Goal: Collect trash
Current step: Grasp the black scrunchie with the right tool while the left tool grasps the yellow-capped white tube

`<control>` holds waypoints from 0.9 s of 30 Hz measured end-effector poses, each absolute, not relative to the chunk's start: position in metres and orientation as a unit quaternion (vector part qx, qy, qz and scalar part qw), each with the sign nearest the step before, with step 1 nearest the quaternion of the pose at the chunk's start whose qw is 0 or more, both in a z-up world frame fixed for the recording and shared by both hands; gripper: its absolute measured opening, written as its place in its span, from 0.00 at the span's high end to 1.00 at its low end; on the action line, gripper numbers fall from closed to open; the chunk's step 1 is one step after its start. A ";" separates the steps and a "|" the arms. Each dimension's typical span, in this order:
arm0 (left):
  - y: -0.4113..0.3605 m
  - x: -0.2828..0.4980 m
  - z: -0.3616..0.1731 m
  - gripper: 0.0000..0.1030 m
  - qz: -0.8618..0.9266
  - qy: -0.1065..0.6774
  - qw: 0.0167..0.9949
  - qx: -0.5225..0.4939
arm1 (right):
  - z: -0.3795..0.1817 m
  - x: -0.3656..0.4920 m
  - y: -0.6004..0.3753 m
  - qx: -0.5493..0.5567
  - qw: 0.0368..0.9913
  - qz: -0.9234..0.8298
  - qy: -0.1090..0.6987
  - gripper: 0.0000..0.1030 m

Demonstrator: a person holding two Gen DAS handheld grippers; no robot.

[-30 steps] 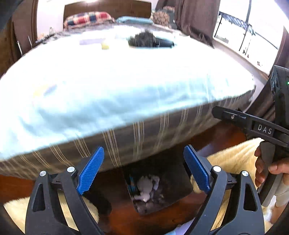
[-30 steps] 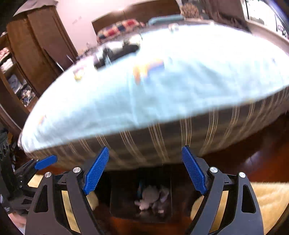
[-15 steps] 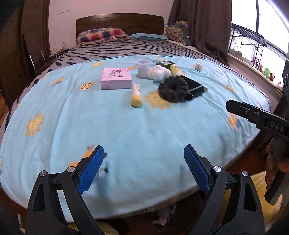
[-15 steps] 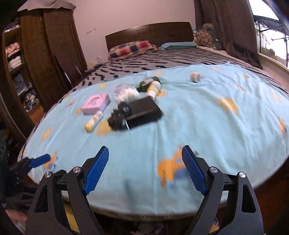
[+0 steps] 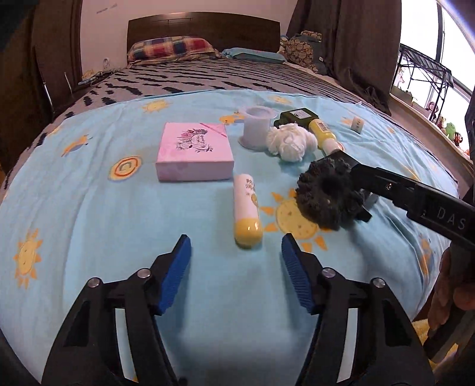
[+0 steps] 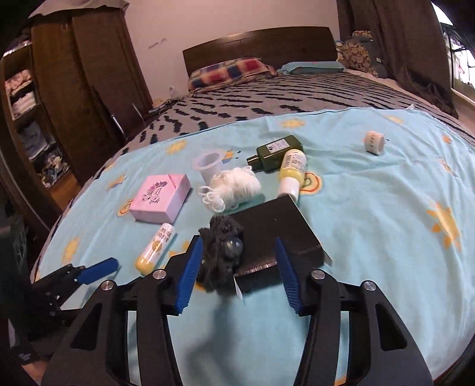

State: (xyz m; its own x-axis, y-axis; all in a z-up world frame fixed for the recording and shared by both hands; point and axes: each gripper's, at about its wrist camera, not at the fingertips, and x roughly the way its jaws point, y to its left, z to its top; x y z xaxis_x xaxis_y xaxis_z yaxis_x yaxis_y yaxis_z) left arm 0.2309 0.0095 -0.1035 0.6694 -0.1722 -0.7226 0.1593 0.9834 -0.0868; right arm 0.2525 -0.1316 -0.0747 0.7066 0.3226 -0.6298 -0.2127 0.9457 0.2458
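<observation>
Clutter lies on the light blue sun-print sheet [image 5: 118, 237]: a pink box [image 5: 194, 151], a white and yellow tube [image 5: 247, 210], a white plastic cup [image 5: 257, 126], a ball of white yarn [image 5: 289, 142], a dark green bottle [image 6: 276, 153], a yellow bottle [image 6: 292, 169], a dark fuzzy scrunchie [image 5: 326, 193] on a black box [image 6: 279, 234], and a small white roll [image 6: 373, 142]. My left gripper [image 5: 234, 273] is open, just short of the tube. My right gripper [image 6: 237, 270] is open, its jaws around the scrunchie and the black box's near end.
The bed has a grey patterned blanket [image 6: 282, 95], a plaid pillow [image 5: 172, 47] and a dark headboard [image 5: 204, 25]. A wooden wardrobe [image 6: 59, 89] stands on the left, dark curtains [image 5: 356, 44] and a window on the right.
Both grippers rose from the bin on the floor under the bed's edge and moved forward over the sheet. The left neared the tube; the right reached around the scrunchie.
</observation>
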 end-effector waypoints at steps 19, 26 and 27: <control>0.010 0.236 -0.106 0.81 -0.093 0.405 0.910 -0.014 | -0.070 0.251 -0.114 0.044 0.920 0.173 0.349 0.83; 0.010 0.195 -0.095 0.81 -0.105 0.402 0.910 -0.016 | -0.051 0.213 -0.123 0.047 0.925 0.182 0.331 0.83; 0.009 0.187 -0.093 0.81 -0.107 0.400 0.910 -0.016 | -0.050 0.207 -0.125 0.047 0.925 0.183 0.329 0.83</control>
State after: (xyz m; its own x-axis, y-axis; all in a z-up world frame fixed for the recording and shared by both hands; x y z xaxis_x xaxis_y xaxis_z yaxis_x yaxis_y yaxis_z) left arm 0.1875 0.0089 -0.0930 0.6573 -0.2074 -0.7245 0.1810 0.9767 -0.1153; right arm 0.2073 -0.1250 -0.0499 0.7162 0.3692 -0.5923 -0.3066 0.9288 0.2082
